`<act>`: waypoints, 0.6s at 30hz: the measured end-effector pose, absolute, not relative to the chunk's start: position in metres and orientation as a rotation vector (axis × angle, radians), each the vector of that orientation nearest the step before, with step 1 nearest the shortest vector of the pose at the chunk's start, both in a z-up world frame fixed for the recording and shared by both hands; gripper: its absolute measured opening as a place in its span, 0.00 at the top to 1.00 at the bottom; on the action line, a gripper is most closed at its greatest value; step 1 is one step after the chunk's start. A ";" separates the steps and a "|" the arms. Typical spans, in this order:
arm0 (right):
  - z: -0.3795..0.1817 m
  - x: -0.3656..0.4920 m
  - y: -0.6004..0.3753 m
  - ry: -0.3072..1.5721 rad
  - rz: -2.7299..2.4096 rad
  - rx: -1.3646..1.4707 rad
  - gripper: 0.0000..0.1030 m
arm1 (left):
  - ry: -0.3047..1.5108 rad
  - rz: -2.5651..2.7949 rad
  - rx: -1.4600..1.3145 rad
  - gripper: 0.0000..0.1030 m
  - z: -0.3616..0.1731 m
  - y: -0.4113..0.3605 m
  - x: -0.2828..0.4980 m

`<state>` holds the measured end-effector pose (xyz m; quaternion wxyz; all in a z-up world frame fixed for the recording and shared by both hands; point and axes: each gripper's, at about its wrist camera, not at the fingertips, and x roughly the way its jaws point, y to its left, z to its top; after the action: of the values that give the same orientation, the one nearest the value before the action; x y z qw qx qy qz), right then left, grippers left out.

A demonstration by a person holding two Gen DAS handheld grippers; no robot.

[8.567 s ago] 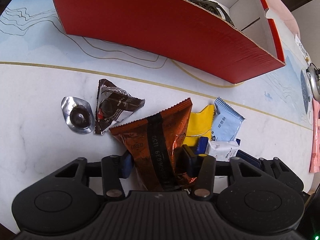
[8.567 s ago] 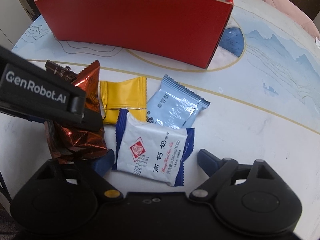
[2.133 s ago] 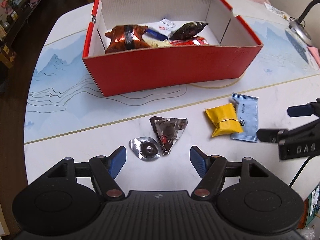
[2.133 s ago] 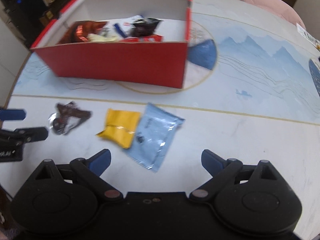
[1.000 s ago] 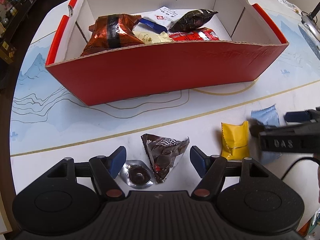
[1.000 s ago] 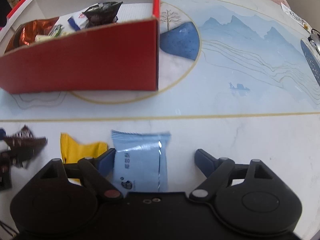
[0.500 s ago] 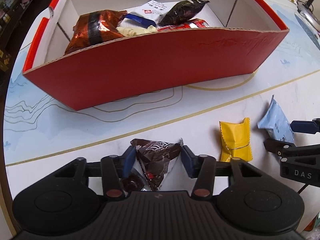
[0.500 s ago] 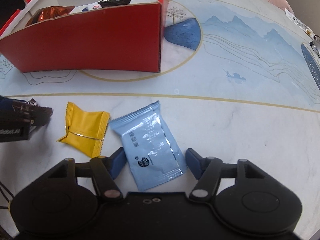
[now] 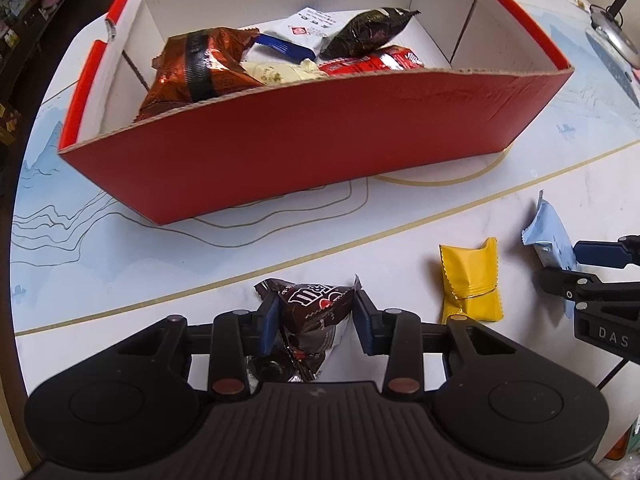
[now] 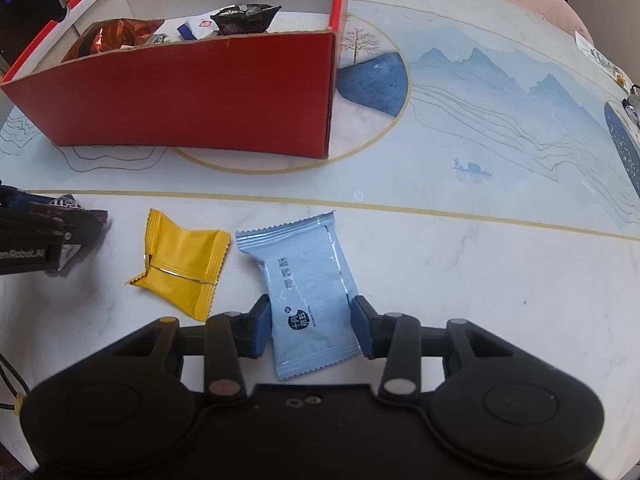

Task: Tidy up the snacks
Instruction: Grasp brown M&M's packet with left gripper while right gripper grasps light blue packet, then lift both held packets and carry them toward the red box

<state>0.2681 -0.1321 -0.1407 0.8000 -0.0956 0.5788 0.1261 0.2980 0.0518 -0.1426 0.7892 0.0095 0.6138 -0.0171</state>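
My left gripper point(image 9: 315, 322) is shut on a brown M&M's packet point(image 9: 314, 312), held just above the table; a silver foil cup point(image 9: 266, 368) lies under it. My right gripper point(image 10: 312, 330) is shut on a pale blue packet point(image 10: 308, 280), which also shows in the left wrist view point(image 9: 550, 232). A yellow packet point(image 9: 472, 280) lies on the table between the two grippers, also in the right wrist view point(image 10: 184, 260). The red box point(image 9: 312, 136) behind holds several snacks, among them a copper bag point(image 9: 196, 72) and a black bag point(image 9: 372, 28).
The box point(image 10: 180, 96) stands on a blue-and-white printed table mat point(image 10: 500, 92). The white marble table point(image 10: 500, 288) carries the loose snacks. A lamp base point(image 9: 608, 28) stands at the far right edge.
Both grippers have closed: the left one on the brown M&M's packet, the right one on the pale blue packet. Both moved forward slightly over their packets.
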 end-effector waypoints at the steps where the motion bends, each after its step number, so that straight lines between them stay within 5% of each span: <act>1: -0.140 0.268 -0.133 1.242 0.267 -0.202 0.61 | 1.318 -0.038 0.014 0.64 -0.140 0.053 0.297; 8: -0.130 0.264 -0.141 1.232 0.276 -0.182 0.70 | 1.298 -0.050 -0.020 0.64 -0.124 0.060 0.283; 18: -0.124 0.261 -0.153 1.234 0.398 -0.211 0.70 | 1.291 -0.069 -0.041 0.64 -0.114 0.060 0.264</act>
<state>0.2611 -0.1530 -0.1238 0.7921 -0.0979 0.5734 0.1848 0.2639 0.0602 -0.1137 0.7980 -0.0190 0.6015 -0.0324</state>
